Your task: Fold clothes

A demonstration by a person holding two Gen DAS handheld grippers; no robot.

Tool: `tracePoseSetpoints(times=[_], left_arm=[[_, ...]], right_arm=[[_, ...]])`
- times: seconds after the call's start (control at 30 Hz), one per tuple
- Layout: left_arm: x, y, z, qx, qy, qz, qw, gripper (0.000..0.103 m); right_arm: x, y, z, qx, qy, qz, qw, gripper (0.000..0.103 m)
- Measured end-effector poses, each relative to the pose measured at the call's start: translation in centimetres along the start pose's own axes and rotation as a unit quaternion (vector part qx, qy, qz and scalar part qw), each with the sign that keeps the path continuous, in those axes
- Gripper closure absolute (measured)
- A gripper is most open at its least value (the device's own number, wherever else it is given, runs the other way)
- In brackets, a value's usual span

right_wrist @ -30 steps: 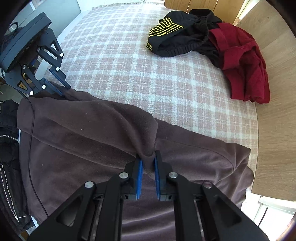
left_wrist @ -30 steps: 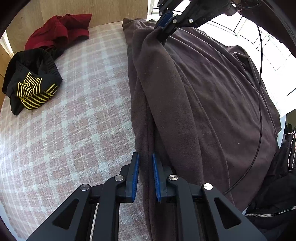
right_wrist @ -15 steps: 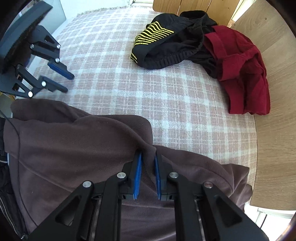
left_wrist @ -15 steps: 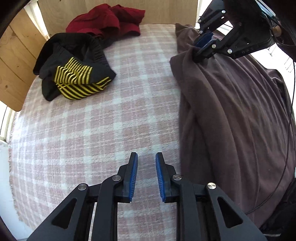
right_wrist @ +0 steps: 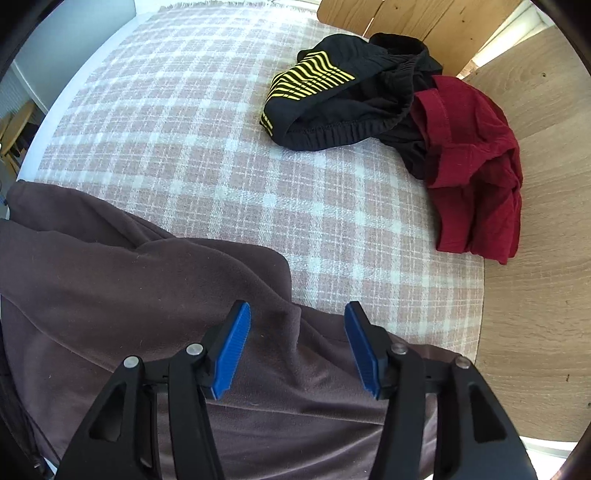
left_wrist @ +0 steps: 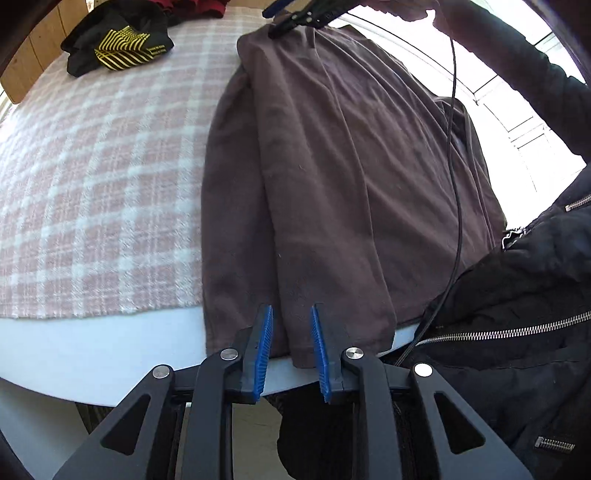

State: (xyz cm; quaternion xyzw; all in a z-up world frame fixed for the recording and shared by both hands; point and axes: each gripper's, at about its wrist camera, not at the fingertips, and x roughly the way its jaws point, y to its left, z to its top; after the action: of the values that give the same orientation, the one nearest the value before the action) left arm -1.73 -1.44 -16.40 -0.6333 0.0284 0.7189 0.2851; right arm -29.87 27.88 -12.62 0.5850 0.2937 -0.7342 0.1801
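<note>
A brown fleece garment (left_wrist: 351, 166) lies lengthwise on the plaid blanket (left_wrist: 92, 166), and its near hem hangs over the white mattress edge (left_wrist: 92, 350). My left gripper (left_wrist: 291, 310) is open at that hem, with the corner of the cloth showing between its blue pads. My right gripper (right_wrist: 297, 306) is wide open just above a fold of the brown garment (right_wrist: 147, 295) at the far end, holding nothing. In the left wrist view the right gripper (left_wrist: 291, 16) shows at the top, over the garment's far corner.
A black garment with yellow stripes (right_wrist: 332, 92) and a red garment (right_wrist: 476, 162) lie crumpled against the wooden headboard (right_wrist: 535, 258). A person's black zipped jacket (left_wrist: 517, 295) and a thin black cable (left_wrist: 456, 166) are at the right of the bed.
My right gripper has opened and let go of the brown fold. My left gripper swung out over the blanket, then came back to the garment's near hem at the bed edge.
</note>
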Motion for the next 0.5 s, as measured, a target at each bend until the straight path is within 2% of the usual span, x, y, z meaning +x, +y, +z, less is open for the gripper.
tracePoseSetpoints(times=[0.07,0.17,0.23,0.27,0.3,0.33,0.37,0.5], left_arm=[[1.1,-1.0,-1.0,-0.002,0.013,-0.004,0.9999,0.081],[1.5,-1.2,-1.3,-0.009,0.013,0.018,0.9997,0.08],[1.4,-1.3,-1.3,-0.012,0.01,0.021,0.9997,0.081],[1.4,-1.4,-1.4,-0.013,0.009,0.022,0.9996,0.083],[1.4,-1.5,-1.4,-0.014,0.008,0.023,0.9996,0.083],[1.2,-1.7,-1.4,-0.014,0.006,0.023,0.9996,0.093],[0.9,-1.9,-1.4,-0.012,0.002,0.021,0.9997,0.098],[-1.4,-2.8,-1.1,-0.001,-0.029,0.03,0.9991,0.099]], right_arm=[[0.8,0.4,0.5,-0.009,0.011,0.0,1.0,0.05],[1.7,1.0,1.0,-0.021,0.023,0.003,1.0,0.05],[1.7,0.7,1.0,-0.011,0.022,0.023,0.999,0.05],[1.8,0.4,0.9,0.002,0.023,0.043,0.999,0.053],[1.8,0.1,0.8,0.015,0.025,0.063,0.998,0.069],[1.8,0.0,0.7,0.02,0.024,0.074,0.997,0.075],[1.6,0.2,0.6,0.015,0.022,0.072,0.997,0.077],[0.9,0.1,0.1,0.022,0.01,0.077,0.997,0.087]])
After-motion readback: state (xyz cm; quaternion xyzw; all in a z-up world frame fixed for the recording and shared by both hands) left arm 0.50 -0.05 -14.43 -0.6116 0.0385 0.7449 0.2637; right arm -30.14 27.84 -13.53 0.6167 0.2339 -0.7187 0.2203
